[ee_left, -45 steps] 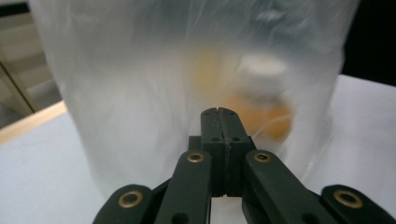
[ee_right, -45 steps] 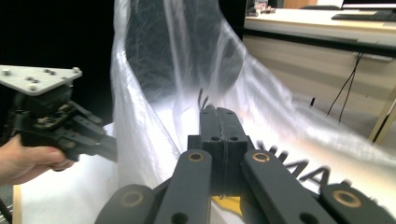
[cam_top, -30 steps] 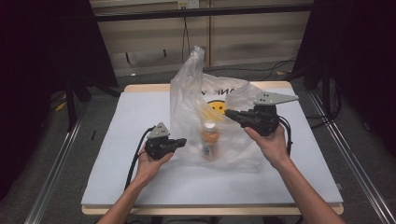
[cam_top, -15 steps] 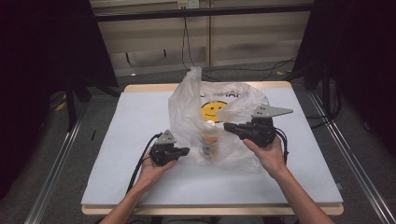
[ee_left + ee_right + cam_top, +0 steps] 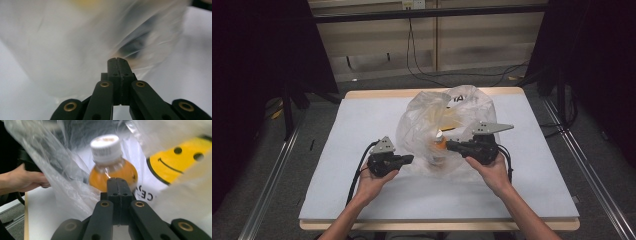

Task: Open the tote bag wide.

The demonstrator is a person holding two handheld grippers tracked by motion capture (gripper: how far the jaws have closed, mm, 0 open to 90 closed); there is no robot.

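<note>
Clear plastic bag (image 5: pixel 447 125) slumped on table (image 5: pixel 352 130), orange bottle (image 5: pixel 439 142) inside, grippers flanking

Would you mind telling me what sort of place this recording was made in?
Probably a lab recording bay, not a home: a white-topped table ringed by black curtains, loose cables on the floor behind it, and metal rails alongside.

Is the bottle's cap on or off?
On. The right gripper view shows a white cap sitting on the neck of the orange bottle inside the plastic bag.
</note>
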